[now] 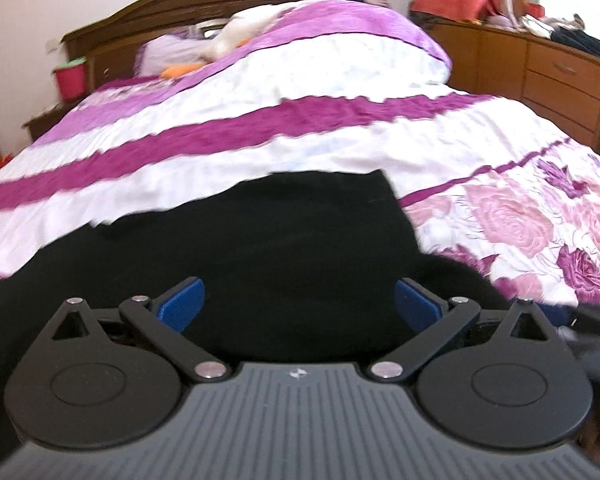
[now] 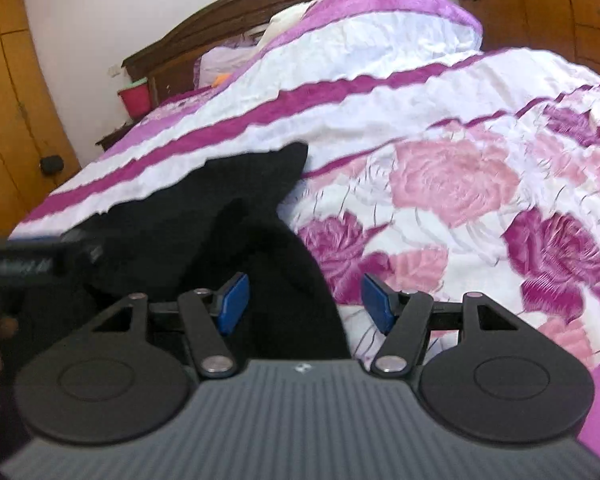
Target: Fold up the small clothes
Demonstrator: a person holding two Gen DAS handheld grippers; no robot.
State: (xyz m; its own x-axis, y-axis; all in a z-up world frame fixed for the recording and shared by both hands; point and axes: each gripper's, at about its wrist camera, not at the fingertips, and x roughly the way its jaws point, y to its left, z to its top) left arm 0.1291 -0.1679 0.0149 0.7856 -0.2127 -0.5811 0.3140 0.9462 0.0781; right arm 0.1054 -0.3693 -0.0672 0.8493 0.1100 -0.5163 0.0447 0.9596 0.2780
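A black garment point(image 1: 260, 248) lies rumpled on the bedspread, its far edge near a magenta stripe. In the left wrist view my left gripper point(image 1: 300, 304) hovers over the garment's middle, open wide, blue pads point(image 1: 182, 304) well apart with nothing gripped. In the right wrist view my right gripper point(image 2: 306, 304) is open over the garment's right edge point(image 2: 300, 280); black cloth lies below the left pad point(image 2: 234, 304) and flowered bedspread below the right one. Neither pad presses on the cloth. The left gripper point(image 2: 40, 256) shows blurred at that view's left edge.
The bed point(image 1: 340, 136) has a white, magenta-striped and rose-printed cover, with a piled duvet and pillows point(image 1: 340, 40) at the wooden headboard. A red tub point(image 1: 70, 80) sits on a nightstand. Wooden drawers point(image 1: 560, 76) stand right, a wardrobe point(image 2: 8, 100) left.
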